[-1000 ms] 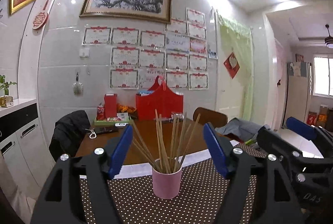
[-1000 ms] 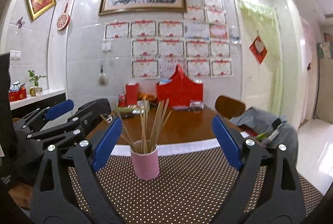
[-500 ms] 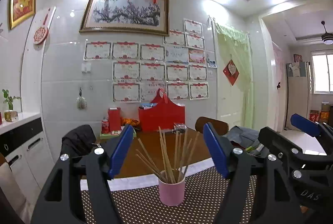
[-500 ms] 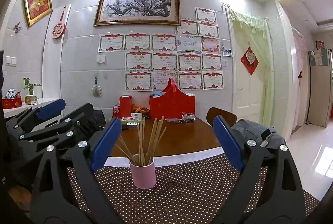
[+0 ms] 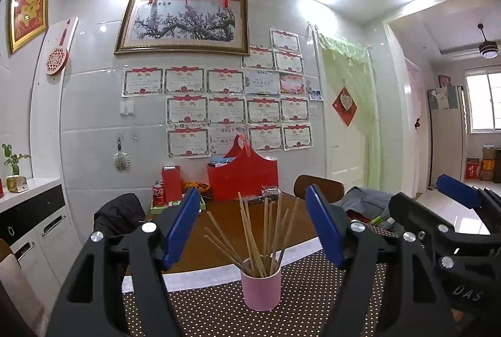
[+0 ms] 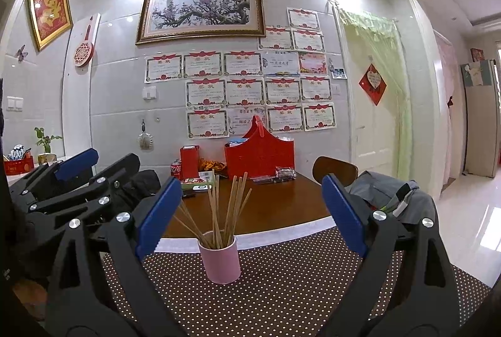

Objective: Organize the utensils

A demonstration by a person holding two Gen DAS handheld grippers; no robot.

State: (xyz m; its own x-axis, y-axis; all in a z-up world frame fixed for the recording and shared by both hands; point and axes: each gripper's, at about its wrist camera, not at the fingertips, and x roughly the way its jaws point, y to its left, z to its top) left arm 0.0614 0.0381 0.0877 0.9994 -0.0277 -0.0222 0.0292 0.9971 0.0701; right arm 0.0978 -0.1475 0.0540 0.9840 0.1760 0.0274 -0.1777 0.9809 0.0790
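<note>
A pink cup (image 5: 261, 288) (image 6: 219, 259) stands upright on the brown polka-dot mat (image 5: 219, 312) (image 6: 281, 283). Several wooden chopsticks (image 5: 261, 238) (image 6: 224, 211) fan out of it. My left gripper (image 5: 253, 226) hangs open in front of the cup, blue pads wide apart, nothing between them. My right gripper (image 6: 250, 215) is also open and empty, level with the chopstick tops. Each gripper shows at the edge of the other's view: the right one (image 5: 454, 218) at right, the left one (image 6: 72, 177) at left.
Beyond the mat the brown wooden table (image 6: 275, 205) carries a red basket (image 6: 259, 154), a red box (image 6: 189, 161), a soda can (image 6: 175, 169) and a tray of small items against the tiled wall. Chairs with jackets (image 6: 391, 190) stand to the right and left.
Both cameras have tilted upward and drawn back a little, so the cup and chopsticks sit lower in each view. Both grippers remain open and empty.
</note>
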